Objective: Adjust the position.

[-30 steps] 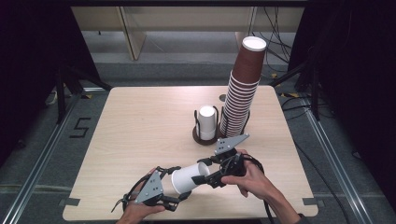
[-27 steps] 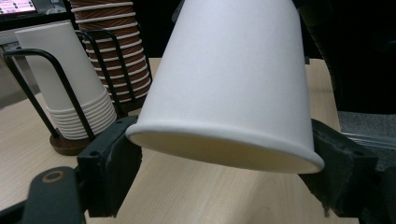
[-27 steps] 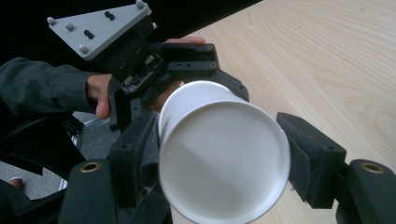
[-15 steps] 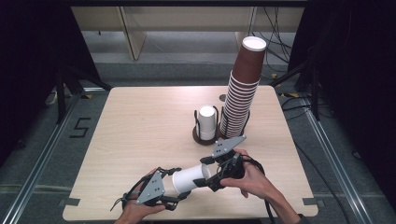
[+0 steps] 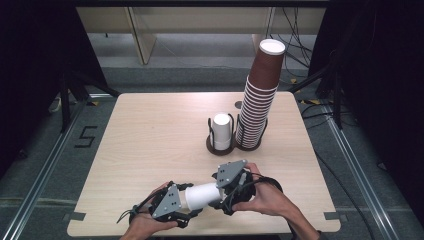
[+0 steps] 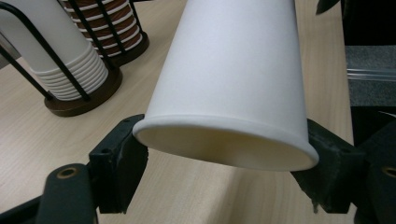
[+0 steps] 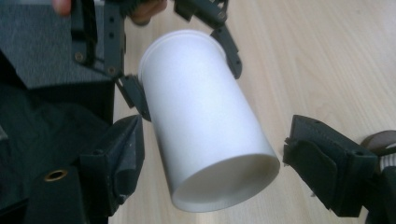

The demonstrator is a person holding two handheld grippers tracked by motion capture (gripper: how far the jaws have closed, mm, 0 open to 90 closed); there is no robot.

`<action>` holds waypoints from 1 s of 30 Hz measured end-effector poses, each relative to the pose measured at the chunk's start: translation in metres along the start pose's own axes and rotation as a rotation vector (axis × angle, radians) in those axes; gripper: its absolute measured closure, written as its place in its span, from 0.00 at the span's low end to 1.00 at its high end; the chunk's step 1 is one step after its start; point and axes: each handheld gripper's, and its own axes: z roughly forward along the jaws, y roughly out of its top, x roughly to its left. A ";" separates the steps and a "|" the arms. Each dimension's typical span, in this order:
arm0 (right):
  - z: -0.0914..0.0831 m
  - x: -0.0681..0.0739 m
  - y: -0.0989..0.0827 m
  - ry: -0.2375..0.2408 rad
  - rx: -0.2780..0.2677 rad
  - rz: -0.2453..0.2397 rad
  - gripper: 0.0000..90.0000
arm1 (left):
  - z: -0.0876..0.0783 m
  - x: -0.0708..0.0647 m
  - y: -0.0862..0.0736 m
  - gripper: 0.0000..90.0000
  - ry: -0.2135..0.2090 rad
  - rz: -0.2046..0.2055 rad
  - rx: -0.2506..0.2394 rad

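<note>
White cup (image 5: pixel 202 195) near table edge (image 5: pixel 200 235).

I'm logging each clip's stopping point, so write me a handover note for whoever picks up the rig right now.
Left hand-held gripper: shut on the rim end of the white cup, which lies sideways, lifted above the near table edge.
Right hand-held gripper: jaws have just been opening; they straddle the cup's other end with a gap at each side.
Holder with white cups and tall brown cup stack stand at mid-table.
Done: cup passed into the left grip.
Left, likely: draw the right hand-held gripper clear and place the cup; destination not evident.
</note>
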 end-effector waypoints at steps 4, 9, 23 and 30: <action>0.007 0.003 0.000 0.014 0.059 -0.046 0.23 | 0.000 -0.004 0.002 0.26 -0.023 0.028 0.011; 0.014 0.006 -0.001 0.041 0.092 -0.095 0.27 | 0.001 -0.005 0.003 0.26 -0.032 0.032 0.010; 0.021 0.007 -0.006 0.081 0.137 -0.108 0.36 | 0.001 -0.002 -0.001 0.23 -0.062 0.002 -0.014; 0.014 -0.003 -0.012 0.123 0.053 -0.103 0.36 | -0.005 0.002 -0.004 0.17 -0.077 -0.087 -0.181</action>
